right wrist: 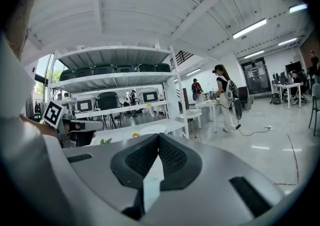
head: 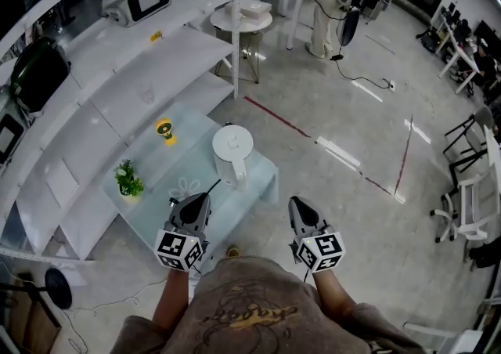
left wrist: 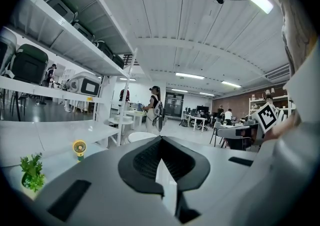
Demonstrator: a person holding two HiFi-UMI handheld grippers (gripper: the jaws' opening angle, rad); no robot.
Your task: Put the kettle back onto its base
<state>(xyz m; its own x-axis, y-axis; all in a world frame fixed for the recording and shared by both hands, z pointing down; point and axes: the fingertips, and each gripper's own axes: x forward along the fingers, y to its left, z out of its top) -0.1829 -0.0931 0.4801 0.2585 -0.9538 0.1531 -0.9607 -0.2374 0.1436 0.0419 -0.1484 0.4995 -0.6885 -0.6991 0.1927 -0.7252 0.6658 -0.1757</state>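
1. Several tiers of white shelving (head: 117, 86) fill the left side of the head view and carry dark and white appliances.
2. One low glass-topped bench (head: 262, 180) stands on the grey floor just in front of the shelving.
3. One person (head: 325, 0) stands far off at a white table, well apart from the bench.
4. Two grippers are held level at the near edge of the bench, side by side and apart. The left gripper (head: 203, 198) points toward the kettle. The right gripper (head: 298, 204) is over the floor beside the bench's corner.
5. Both sets of jaws are pressed together with nothing between them. The left gripper view shows the dark pads meeting at the tip, and the right gripper view shows the same.
6. One white kettle (head: 232, 149) stands upright on the right part of the bench, its round lid facing up. It is near the left gripper and not touching it. From above I cannot tell whether its base sits under it.
7. One small green potted plant (head: 127, 180) stands at the bench's left edge, well apart from the kettle.
8. One little yellow fan (head: 164, 129) stands at the far side of the bench, near the shelving.
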